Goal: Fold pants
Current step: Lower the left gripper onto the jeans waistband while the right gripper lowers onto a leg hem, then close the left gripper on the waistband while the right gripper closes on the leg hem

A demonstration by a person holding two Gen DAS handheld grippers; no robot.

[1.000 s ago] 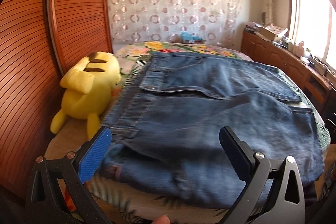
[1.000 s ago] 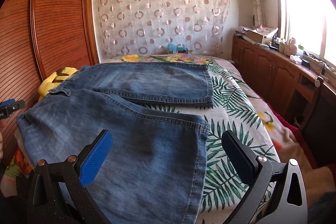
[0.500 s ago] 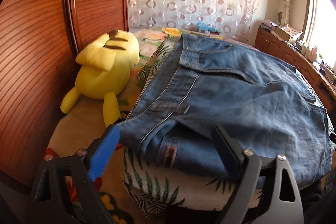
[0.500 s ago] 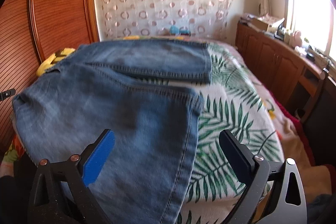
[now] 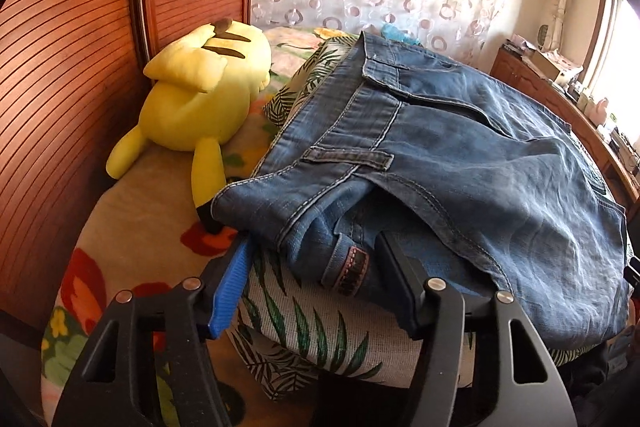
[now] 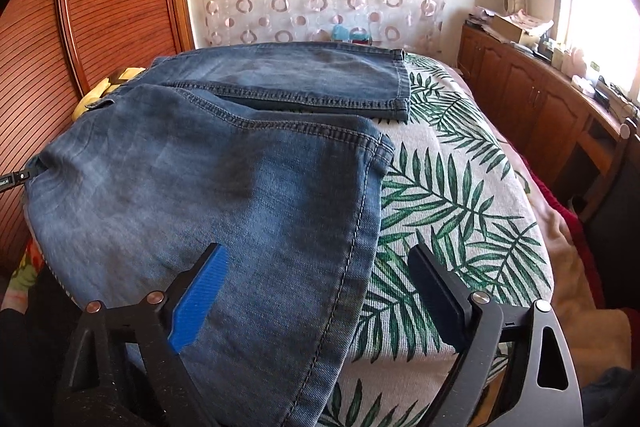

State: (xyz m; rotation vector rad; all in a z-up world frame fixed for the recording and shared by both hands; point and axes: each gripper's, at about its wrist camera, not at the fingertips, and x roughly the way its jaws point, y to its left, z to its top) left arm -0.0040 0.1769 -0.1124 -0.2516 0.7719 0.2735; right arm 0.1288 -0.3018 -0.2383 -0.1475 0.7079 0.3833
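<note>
Blue jeans [image 5: 460, 155] lie spread across the bed, waistband to the left and both legs [image 6: 224, 187] running right. My left gripper [image 5: 314, 267] is at the near waistband corner. Its jaws are closing, with the corner and its leather label [image 5: 354, 269] between the blue pad [image 5: 230, 287] and the black pad [image 5: 396, 279]. The pads do not press on the cloth. My right gripper [image 6: 316, 279] straddles the side seam of the near leg. Its jaws are closing slowly and stand wide, with denim between them and no grip.
A yellow plush toy [image 5: 200, 95] lies left of the waistband against the slatted wooden wardrobe [image 5: 60, 67]. The bed has a leaf-print cover [image 6: 460, 207]. A low wooden cabinet [image 6: 540, 99] lines the right wall under the window.
My left gripper has sunk and moved in on the waistband corner, and its jaws have narrowed around it. The right gripper has tipped down a little towards the near leg and narrowed slightly.
</note>
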